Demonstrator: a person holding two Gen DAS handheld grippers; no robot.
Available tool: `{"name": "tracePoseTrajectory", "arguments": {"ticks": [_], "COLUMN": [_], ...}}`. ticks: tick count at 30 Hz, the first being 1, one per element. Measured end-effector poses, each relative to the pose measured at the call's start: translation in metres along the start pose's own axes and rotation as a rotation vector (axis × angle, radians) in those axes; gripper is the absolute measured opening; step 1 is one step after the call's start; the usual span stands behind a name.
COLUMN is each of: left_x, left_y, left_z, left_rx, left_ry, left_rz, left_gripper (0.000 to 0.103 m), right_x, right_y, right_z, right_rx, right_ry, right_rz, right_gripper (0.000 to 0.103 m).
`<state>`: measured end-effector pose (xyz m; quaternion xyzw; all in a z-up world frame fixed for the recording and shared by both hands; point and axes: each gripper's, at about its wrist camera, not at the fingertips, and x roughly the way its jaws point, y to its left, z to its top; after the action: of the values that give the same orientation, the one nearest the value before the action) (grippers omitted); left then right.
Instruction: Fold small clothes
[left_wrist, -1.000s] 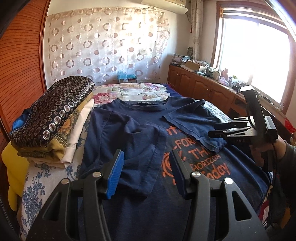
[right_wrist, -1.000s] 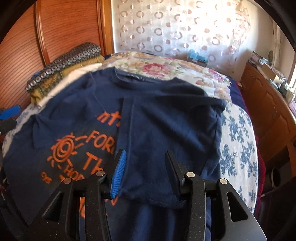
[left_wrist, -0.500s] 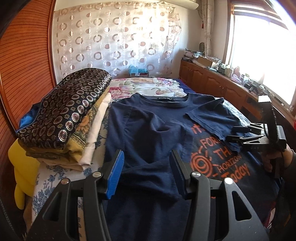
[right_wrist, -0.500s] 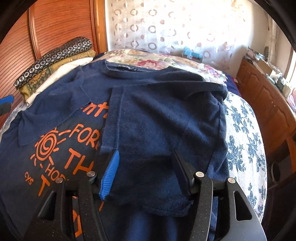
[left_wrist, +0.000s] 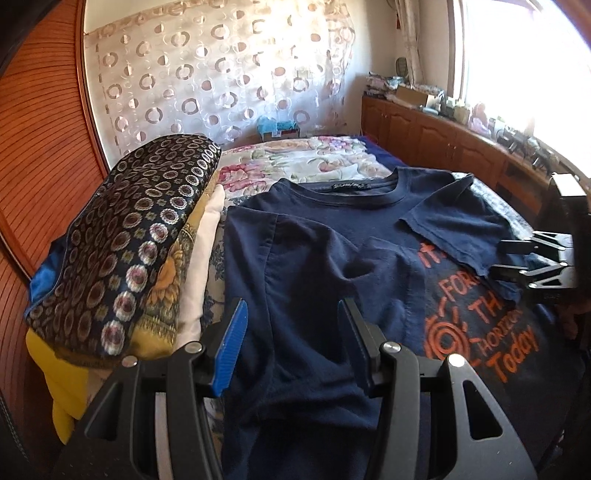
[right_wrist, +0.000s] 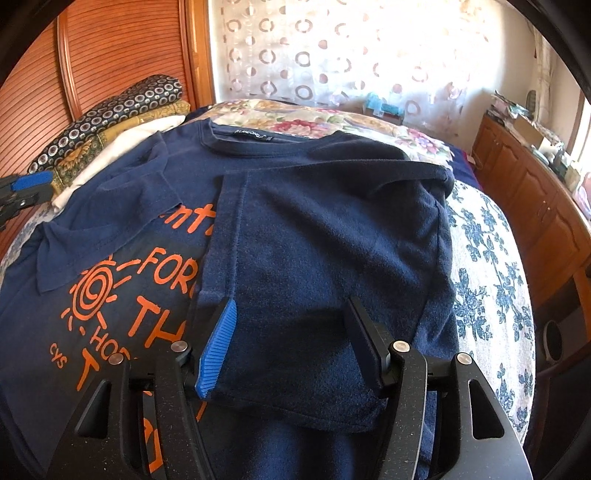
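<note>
Navy t-shirt (right_wrist: 314, 229) lies flat on the bed (right_wrist: 487, 266), both sleeves folded in. My left gripper (left_wrist: 291, 347) and right gripper (right_wrist: 291, 343) spread, holding nothing. Cloth's light, limp; I'd pinch the bottom hem corners.

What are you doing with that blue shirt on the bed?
A person is folding a navy T-shirt spread on the bed, with a gripper in each hand. Both sleeves are folded in over the orange print. The left gripper and right gripper hang open above it, gripping nothing. Folded cloths sit stacked alongside.
</note>
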<state>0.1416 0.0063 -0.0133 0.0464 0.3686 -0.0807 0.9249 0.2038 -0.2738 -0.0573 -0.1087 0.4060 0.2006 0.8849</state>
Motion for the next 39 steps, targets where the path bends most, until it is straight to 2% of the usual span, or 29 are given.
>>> {"name": "tracePoseTrajectory", "arguments": {"ticks": [4, 8, 15, 23, 26, 27, 33, 38, 39], "left_x": [0.018, 0.032, 0.05, 0.09, 0.103, 0.107, 0.129, 0.132, 0.132], "left_y": [0.006, 0.011, 0.014, 0.01, 0.008, 0.008, 0.013, 0.016, 0.017], "left_z": [0.008, 0.018, 0.048, 0.071, 0.077, 0.077, 0.079, 0.079, 0.078], "left_rx": [0.007, -0.005, 0.001, 0.013, 0.02, 0.017, -0.001, -0.016, -0.016], "left_ry": [0.026, 0.048, 0.053, 0.115, 0.138, 0.147, 0.19, 0.177, 0.172], "left_rz": [0.014, -0.004, -0.018, -0.014, -0.011, -0.01, 0.004, -0.024, -0.031], "left_gripper": [0.051, 0.051, 0.05, 0.048, 0.043, 0.039, 0.038, 0.038, 0.034], "right_x": [0.0, 0.001, 0.0, 0.0, 0.0, 0.0, 0.0, 0.0, 0.001], "right_y": [0.001, 0.0, -0.001, -0.002, -0.001, -0.001, -0.001, -0.002, -0.002], "right_z": [0.0, 0.0, -0.001, -0.001, -0.001, -0.001, -0.002, -0.001, -0.001], "right_rx": [0.001, 0.002, 0.002, 0.005, 0.007, 0.006, 0.007, 0.009, 0.009], "right_ry": [-0.001, 0.0, -0.001, -0.001, -0.002, -0.002, -0.002, -0.001, -0.001], "right_rz": [0.0, 0.002, 0.002, 0.008, 0.01, 0.009, 0.011, 0.016, 0.018], "right_gripper": [0.062, 0.062, 0.062, 0.062, 0.062, 0.062, 0.062, 0.063, 0.063]}}
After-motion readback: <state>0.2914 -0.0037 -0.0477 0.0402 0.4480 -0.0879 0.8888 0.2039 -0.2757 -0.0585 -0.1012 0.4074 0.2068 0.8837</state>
